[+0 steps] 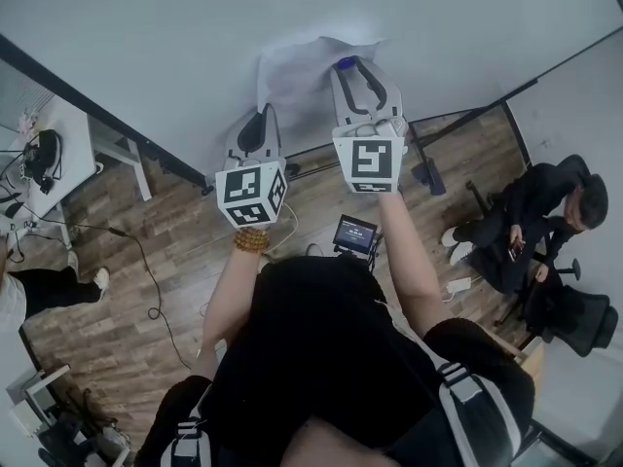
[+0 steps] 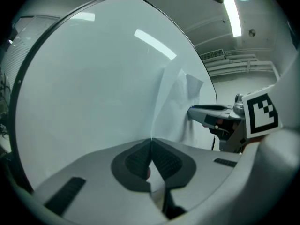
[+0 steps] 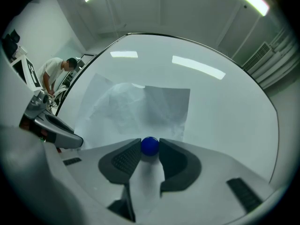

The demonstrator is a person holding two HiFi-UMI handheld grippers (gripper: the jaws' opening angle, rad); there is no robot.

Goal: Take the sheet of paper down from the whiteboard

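Note:
A creased white sheet of paper (image 1: 297, 71) hangs on the whiteboard (image 1: 146, 37). My right gripper (image 1: 347, 64) points at the board with its fingertips shut on a round blue magnet (image 3: 150, 146) at the sheet's (image 3: 136, 107) lower edge. My left gripper (image 1: 265, 115) is level with it on the left, and its pads meet at the tips (image 2: 151, 142) on the paper's side edge (image 2: 180, 107), which rises from between them. Each gripper shows in the other's view: the right gripper (image 2: 194, 111) and the left gripper (image 3: 75, 139).
On the wooden floor below stand a small screen device (image 1: 355, 233) and a mop-like tool (image 1: 425, 168). A person in black (image 1: 545, 212) sits at the right. A desk with equipment (image 1: 39, 159) and another person (image 1: 19, 290) are at the left, with a cable (image 1: 146, 270) across the floor.

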